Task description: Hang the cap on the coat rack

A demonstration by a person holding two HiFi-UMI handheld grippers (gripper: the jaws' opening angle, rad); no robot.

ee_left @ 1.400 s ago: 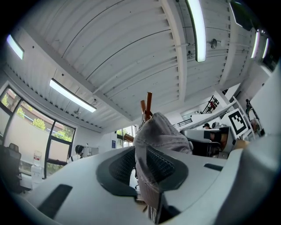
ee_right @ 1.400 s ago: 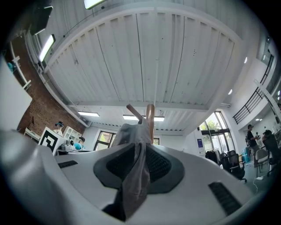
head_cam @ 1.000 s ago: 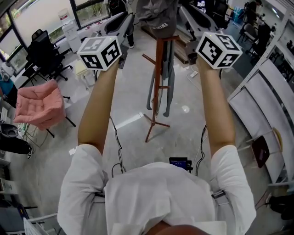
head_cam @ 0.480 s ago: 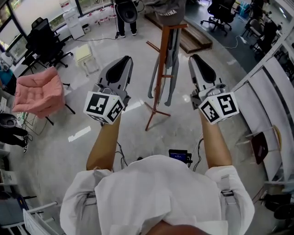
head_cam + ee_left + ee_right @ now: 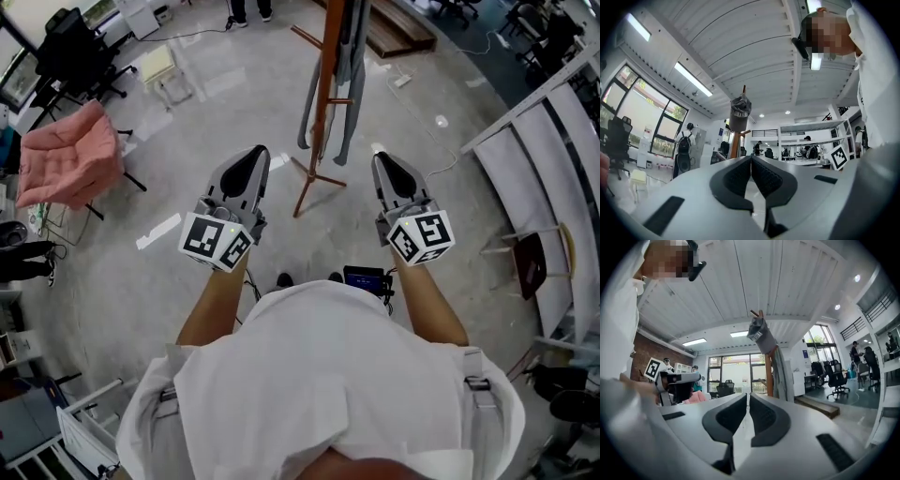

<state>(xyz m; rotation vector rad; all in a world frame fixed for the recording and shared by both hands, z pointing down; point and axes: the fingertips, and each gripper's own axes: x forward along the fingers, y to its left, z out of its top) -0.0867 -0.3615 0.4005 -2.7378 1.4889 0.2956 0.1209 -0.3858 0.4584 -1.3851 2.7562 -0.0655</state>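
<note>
A dark grey cap (image 5: 739, 112) hangs on top of the wooden coat rack (image 5: 323, 94); the right gripper view shows the cap (image 5: 759, 333) tilted on the pole's tip. The head view cuts the cap off above its top edge. A grey garment (image 5: 352, 66) hangs down the rack. My left gripper (image 5: 255, 154) and right gripper (image 5: 382, 157) are held low in front of my waist, pointing toward the rack and well short of it. Both are shut with nothing between the jaws, as the left gripper (image 5: 751, 159) and right gripper (image 5: 747, 397) show in their own views.
A pink chair (image 5: 67, 161) stands at the left, black office chairs (image 5: 66, 52) behind it, and a small white table (image 5: 159, 66) further back. White shelving (image 5: 553, 141) and a dark red chair (image 5: 527, 264) line the right. A small device (image 5: 364, 278) lies on the floor at my feet.
Both grippers came down from head height beside the cap to waist height. The head view tipped downward, so the cap left its frame. The cap stays on the rack.
</note>
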